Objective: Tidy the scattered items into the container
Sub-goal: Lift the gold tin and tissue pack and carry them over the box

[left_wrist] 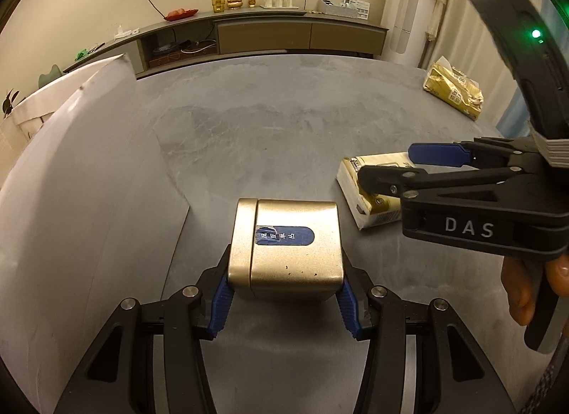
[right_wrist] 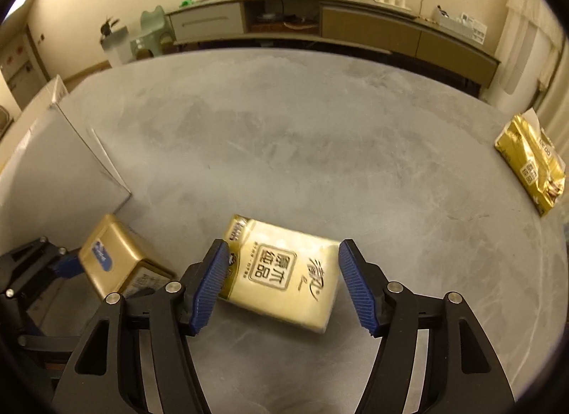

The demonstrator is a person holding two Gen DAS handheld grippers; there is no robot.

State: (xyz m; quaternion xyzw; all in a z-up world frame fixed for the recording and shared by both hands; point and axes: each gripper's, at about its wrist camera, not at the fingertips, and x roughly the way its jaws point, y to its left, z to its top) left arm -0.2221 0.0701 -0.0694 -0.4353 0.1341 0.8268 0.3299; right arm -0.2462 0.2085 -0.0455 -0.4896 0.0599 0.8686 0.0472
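Note:
A gold tin [left_wrist: 288,236] with a blue label sits between the blue pads of my left gripper [left_wrist: 285,289], which is shut on its two sides. In the right wrist view the tin [right_wrist: 117,261] is tilted beside the white box [right_wrist: 53,165]. A pale yellow tissue pack [right_wrist: 284,271] lies on the grey table between the fingers of my right gripper [right_wrist: 281,282]. That gripper is open, with a gap at the right pad [right_wrist: 355,286]. In the left wrist view the right gripper [left_wrist: 391,165] hangs over the same pack [left_wrist: 370,200].
The tall white box wall [left_wrist: 71,165] stands close on the left of the tin. A shiny gold soft pack [left_wrist: 455,90] lies at the table's [left_wrist: 266,129] far right edge. A sideboard with small items runs along the back wall. A hand [left_wrist: 526,289] holds the right gripper's handle.

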